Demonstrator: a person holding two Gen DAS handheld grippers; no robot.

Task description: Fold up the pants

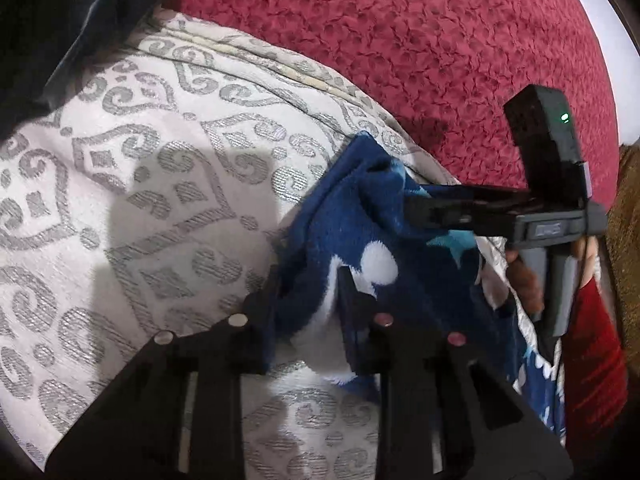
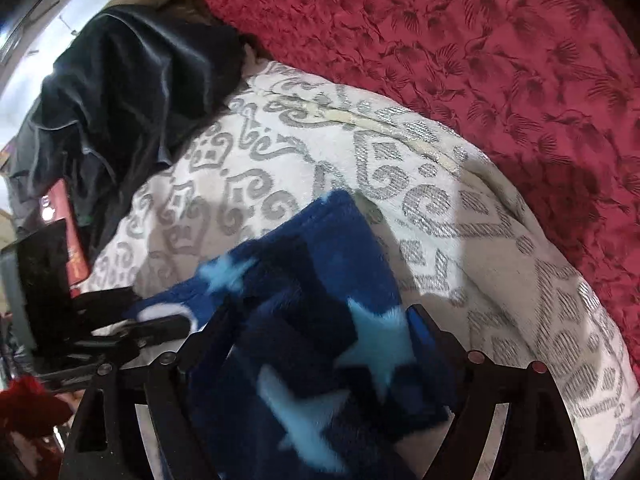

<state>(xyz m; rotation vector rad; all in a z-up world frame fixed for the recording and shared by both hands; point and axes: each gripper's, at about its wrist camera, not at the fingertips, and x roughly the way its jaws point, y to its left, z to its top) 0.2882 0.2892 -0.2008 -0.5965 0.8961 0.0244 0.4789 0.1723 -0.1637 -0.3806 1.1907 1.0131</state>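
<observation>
The pants [image 1: 352,216] are dark blue fleece with light blue stars and white shapes. They hang over a white cushion with a grey scroll pattern [image 1: 120,184]. My left gripper [image 1: 308,280] is shut on a fold of the pants, which bunch between its fingers. My right gripper [image 1: 416,204] comes in from the right in the left wrist view and is shut on the pants' upper edge. In the right wrist view the pants [image 2: 320,320] fill the space between the right gripper's [image 2: 320,320] fingers, and the left gripper [image 2: 160,322] grips them at the left.
A red patterned cover [image 1: 400,40] lies behind the cushion and also shows in the right wrist view [image 2: 440,40]. A dark garment [image 2: 132,80] is heaped at the cushion's far left. A red box [image 2: 68,232] stands at the left edge.
</observation>
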